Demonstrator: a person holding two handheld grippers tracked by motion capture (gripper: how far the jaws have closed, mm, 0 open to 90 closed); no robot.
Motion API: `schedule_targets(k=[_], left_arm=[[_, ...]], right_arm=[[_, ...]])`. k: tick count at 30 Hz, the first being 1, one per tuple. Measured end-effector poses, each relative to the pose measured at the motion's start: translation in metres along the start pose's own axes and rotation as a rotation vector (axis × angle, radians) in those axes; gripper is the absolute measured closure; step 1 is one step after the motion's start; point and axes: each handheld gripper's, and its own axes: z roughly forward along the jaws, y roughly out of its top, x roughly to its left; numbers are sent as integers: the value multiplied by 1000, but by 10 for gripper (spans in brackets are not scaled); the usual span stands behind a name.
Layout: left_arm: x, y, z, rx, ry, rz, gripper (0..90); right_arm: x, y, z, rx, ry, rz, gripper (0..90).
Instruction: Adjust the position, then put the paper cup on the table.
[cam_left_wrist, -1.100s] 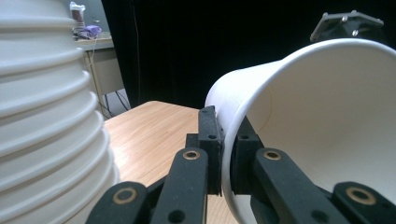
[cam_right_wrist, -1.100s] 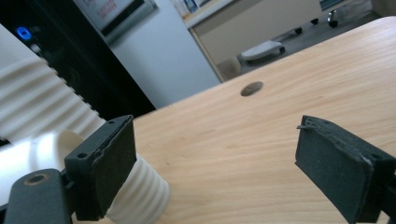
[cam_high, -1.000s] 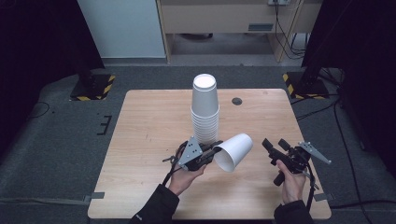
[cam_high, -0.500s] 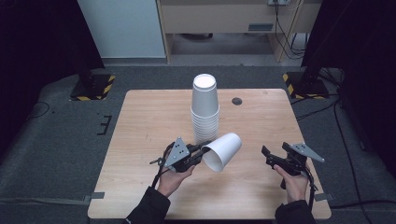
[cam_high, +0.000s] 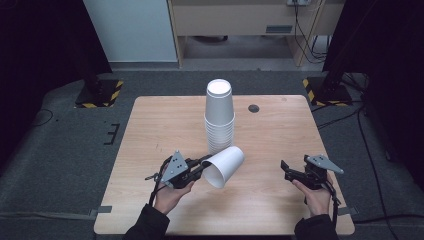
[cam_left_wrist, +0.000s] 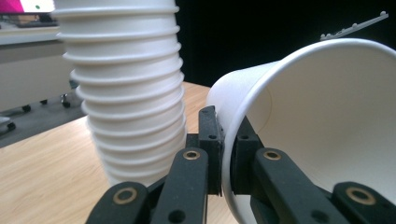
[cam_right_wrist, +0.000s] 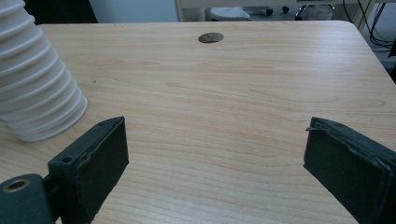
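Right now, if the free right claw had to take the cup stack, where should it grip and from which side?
Probably low on the cup stack, around its ribbed rims, coming in level from the right claw's side. The stack stands upright, mouths down, its top closed, and that claw is wide open over bare table.

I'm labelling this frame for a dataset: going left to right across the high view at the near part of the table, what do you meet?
Left gripper → single white cup pinched by its rim → bare table → right gripper, jaws open.
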Motion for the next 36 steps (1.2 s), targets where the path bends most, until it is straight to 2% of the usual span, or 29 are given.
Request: schedule_targets(k=[8,16,21,29,36], left_arm=[[6,1,-25,43,25,8,857],[17,-5,-45,80,76,-15,857],[26,-9,-60,100,124,-31,857],[49,-14,-86,132,228,-56,857],[68,-16,-100,170,319,-84,857]], right_arm=[[0,-2,2,21,-1,-19,65],[-2,-3,2,34,-13,-18,63],[-4,-6,4,71,-31,-42,60],[-7,-12,7,123,-43,-65,56],[-9,-19,12,202,-68,-126,53]])
